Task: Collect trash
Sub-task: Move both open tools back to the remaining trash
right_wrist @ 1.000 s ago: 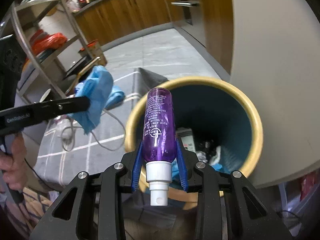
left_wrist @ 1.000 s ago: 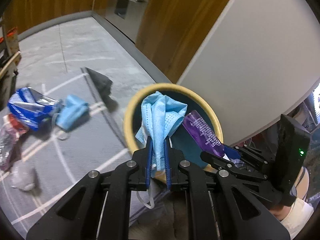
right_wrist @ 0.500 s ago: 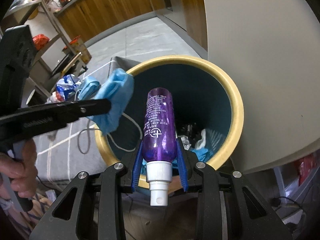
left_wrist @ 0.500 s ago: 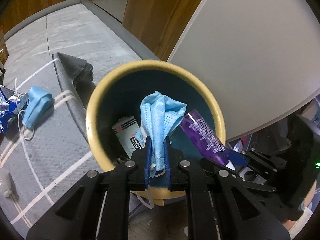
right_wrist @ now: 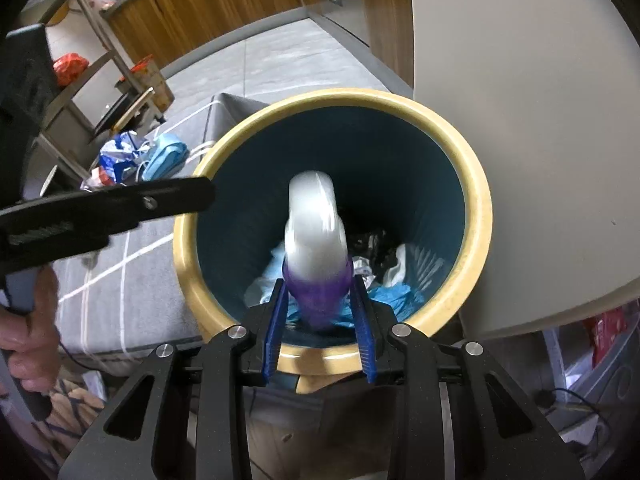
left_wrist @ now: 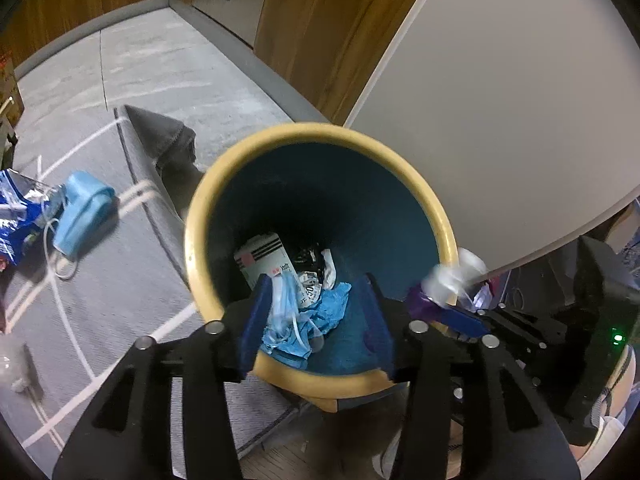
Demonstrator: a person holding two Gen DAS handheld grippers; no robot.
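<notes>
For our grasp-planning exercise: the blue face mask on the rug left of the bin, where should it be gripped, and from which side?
Pinch the mask by its bunched middle fold, coming straight down from above: it lies low on the rug, its ear loops are thin and slack, and a blue bag crowds its left.

Grey rug: bin, mask, wrapper.

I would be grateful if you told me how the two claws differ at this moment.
The left claw is open and empty; the right claw has a blurred purple bottle between its fingers. The left claw's fingers stand wider apart than the right claw's. Both hover over the bin.
</notes>
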